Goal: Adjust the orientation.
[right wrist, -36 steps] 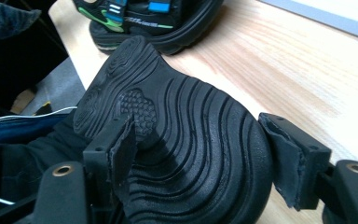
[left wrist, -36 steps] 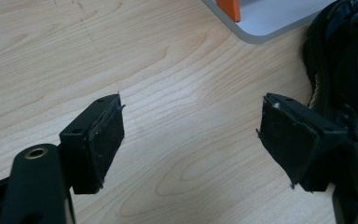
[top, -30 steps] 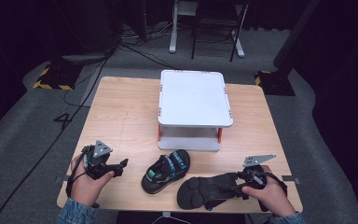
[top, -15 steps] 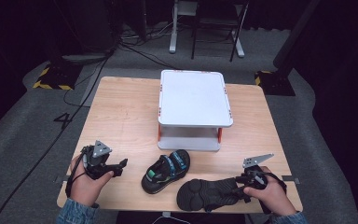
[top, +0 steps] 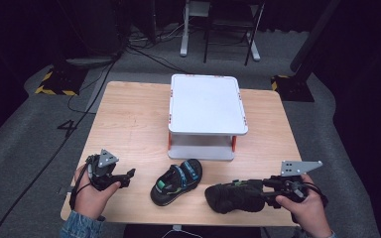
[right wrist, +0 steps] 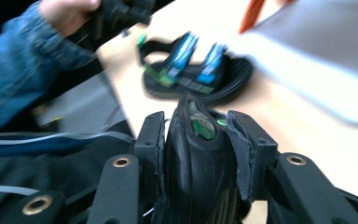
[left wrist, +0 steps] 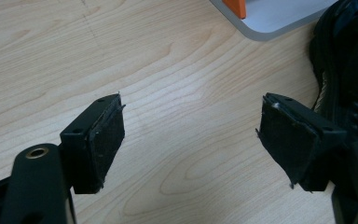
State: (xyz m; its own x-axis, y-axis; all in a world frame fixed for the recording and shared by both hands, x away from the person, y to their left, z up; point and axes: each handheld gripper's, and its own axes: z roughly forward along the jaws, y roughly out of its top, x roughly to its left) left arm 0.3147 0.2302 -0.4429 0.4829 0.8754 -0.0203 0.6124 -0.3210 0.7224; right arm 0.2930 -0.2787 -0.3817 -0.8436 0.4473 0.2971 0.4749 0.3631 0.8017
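Gripping 1 black sandal (top: 235, 197) by its heel at 5 o'clock, the right gripper (top: 273, 190) looks mid-lift, likely toward the white shelf (top: 206, 104) at 12; the left gripper (top: 125, 177) sits wide, empty.

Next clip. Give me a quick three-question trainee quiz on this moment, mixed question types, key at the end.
1. True or false: the left gripper grips a sandal.
2. The right gripper is shut on: A) the black sandal with blue-green straps B) the other black sandal C) the white two-tier shelf with orange posts.
3. Fill in: the strapped sandal lies on the wooden ___.

Key: 1 false; 2 B; 3 table.
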